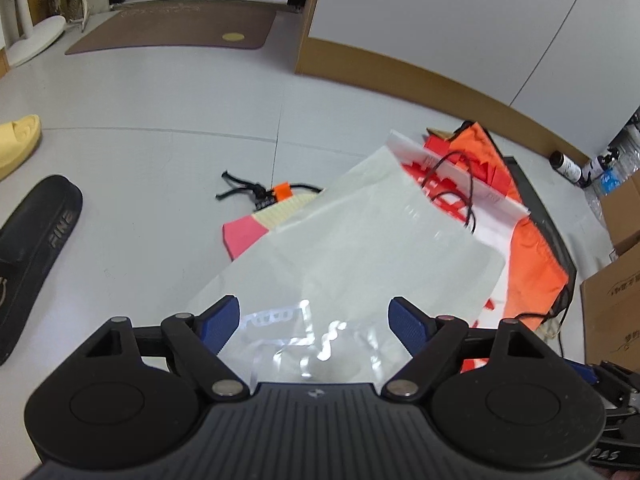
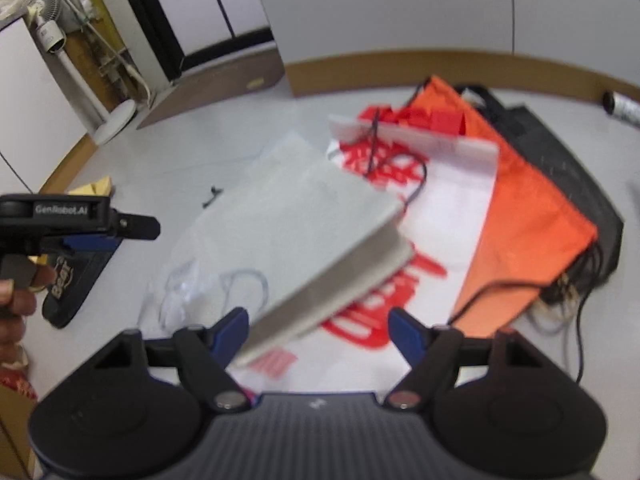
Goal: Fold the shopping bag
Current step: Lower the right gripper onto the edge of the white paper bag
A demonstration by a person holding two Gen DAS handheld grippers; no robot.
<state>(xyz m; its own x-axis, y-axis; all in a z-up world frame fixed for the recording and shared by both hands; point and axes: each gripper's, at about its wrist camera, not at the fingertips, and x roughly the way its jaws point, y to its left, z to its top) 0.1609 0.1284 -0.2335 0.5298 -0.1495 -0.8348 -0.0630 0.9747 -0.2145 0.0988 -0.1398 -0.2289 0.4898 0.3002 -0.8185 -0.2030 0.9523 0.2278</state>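
A pale grey paper shopping bag (image 1: pixel 360 236) lies on top of a pile of flat bags on the floor, silver lettering at its near end. In the right wrist view the grey bag (image 2: pixel 304 216) shows a raised gusset edge on its right side and a clear handle loop near me. My left gripper (image 1: pixel 313 302) hovers open over its near end, nothing pressed between the blue pads. My right gripper (image 2: pixel 317 312) is open too, the bag's near corner just beside its left fingertip. The left gripper (image 2: pixel 136 228) also shows at the left of the right wrist view, held by a hand.
Under the grey bag lie a white bag with red print (image 2: pixel 452 200), an orange bag (image 2: pixel 528 220), a black bag (image 2: pixel 568 168) and a pink-and-cream one (image 1: pixel 256 228). A black slipper (image 1: pixel 36 248) and a yellow one (image 1: pixel 18 140) lie left. Cardboard boxes (image 1: pixel 612 308) and bottles (image 1: pixel 566 166) stand right.
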